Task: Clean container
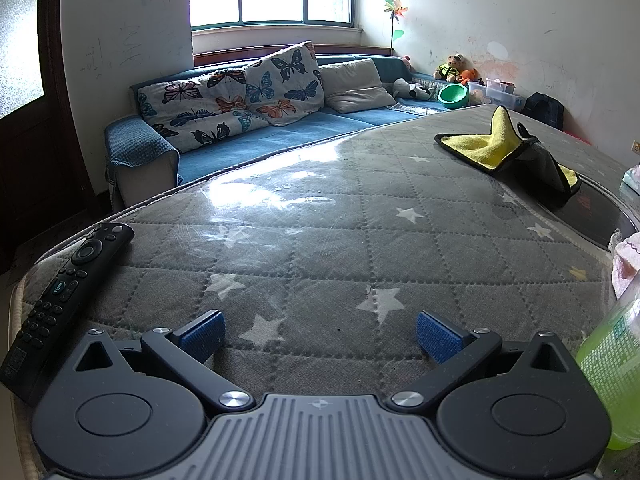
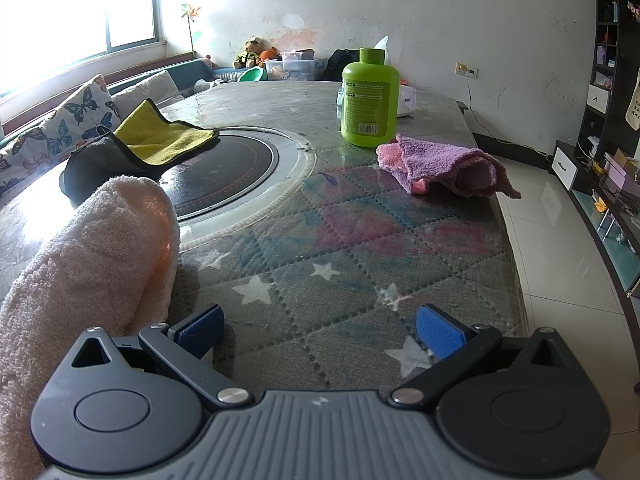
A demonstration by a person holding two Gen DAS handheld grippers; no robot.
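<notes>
Cleaning not yet begun, by the look of it: left tool (image 1: 320,334) and right tool (image 2: 320,330) both gape wide, holding nothing. Green container (image 2: 370,98) stands upright toward the tabletop's (image 2: 360,248) far edge, pink-purple cloth (image 2: 444,166) just beside it, untouched

Nothing here reads clearly from my two cameras; the green bottle (image 2: 370,98) in my right view carries a label with two darker bands and blocks of pale print, but the letters are too small to make out; the black remote control (image 1: 60,292) beside my left tool shows only button symbols, among them a blue microphone icon, with no legible words; the dark round cooktop (image 2: 224,178) set in the table bears faint reddish markings I cannot read.
</notes>
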